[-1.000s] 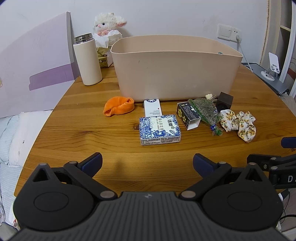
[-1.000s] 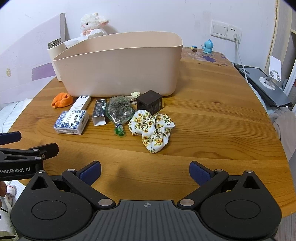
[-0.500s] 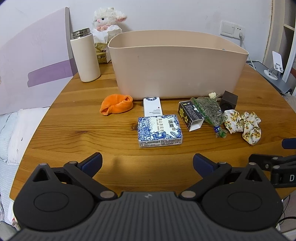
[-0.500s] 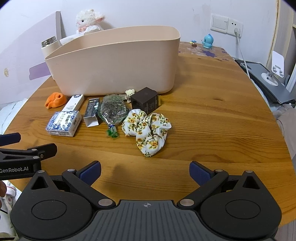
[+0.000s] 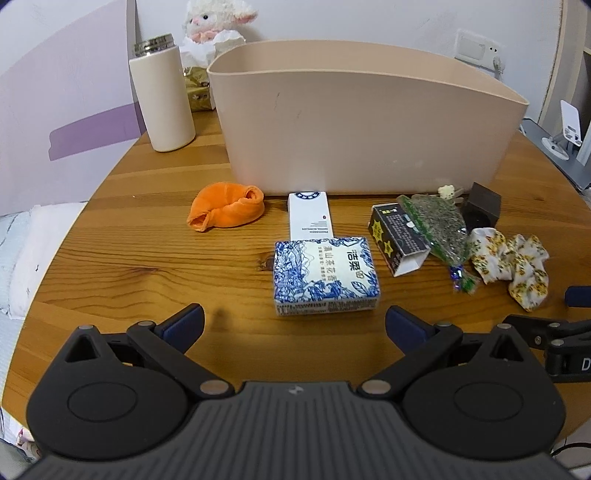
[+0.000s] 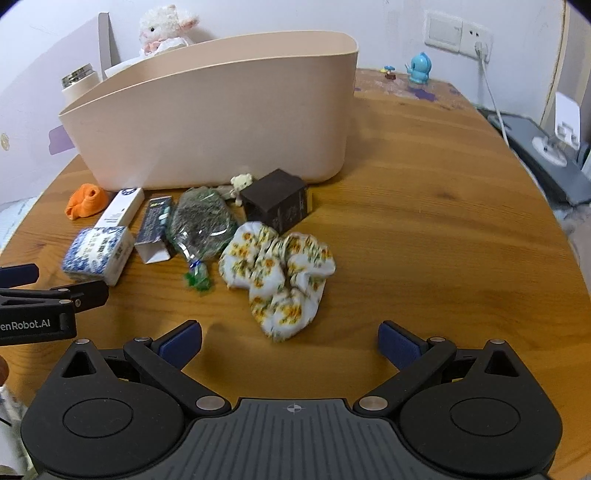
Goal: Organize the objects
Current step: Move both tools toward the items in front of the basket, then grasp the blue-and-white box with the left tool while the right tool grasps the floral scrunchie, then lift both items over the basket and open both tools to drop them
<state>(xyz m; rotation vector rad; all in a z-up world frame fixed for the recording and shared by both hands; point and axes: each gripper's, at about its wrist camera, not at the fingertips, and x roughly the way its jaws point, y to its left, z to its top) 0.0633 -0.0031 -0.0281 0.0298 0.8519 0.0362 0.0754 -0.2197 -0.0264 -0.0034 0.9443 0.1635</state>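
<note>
A beige bin (image 5: 362,122) (image 6: 221,122) stands on the round wooden table (image 6: 443,229). In front of it lie an orange cloth (image 5: 227,206), a white box (image 5: 309,214), a blue-patterned tissue pack (image 5: 325,275) (image 6: 98,254), a black carton (image 5: 399,232), a clear bag of green stuff (image 5: 439,225) (image 6: 201,225), a dark cube (image 6: 277,201) and a floral scrunchie (image 6: 280,269) (image 5: 509,262). My left gripper (image 5: 294,325) is open, just short of the tissue pack. My right gripper (image 6: 290,341) is open, just short of the scrunchie.
A white flask (image 5: 162,92) and a plush lamb (image 5: 216,18) stand behind the bin at left. A blue figurine (image 6: 419,72), wall sockets with a cable (image 6: 487,85) and a grey device (image 6: 543,155) are at right. A bed (image 5: 22,258) lies left of the table.
Both grippers have moved forward and lower toward the objects; the tissue pack and the scrunchie now look larger and nearer. Nothing on the table has moved.
</note>
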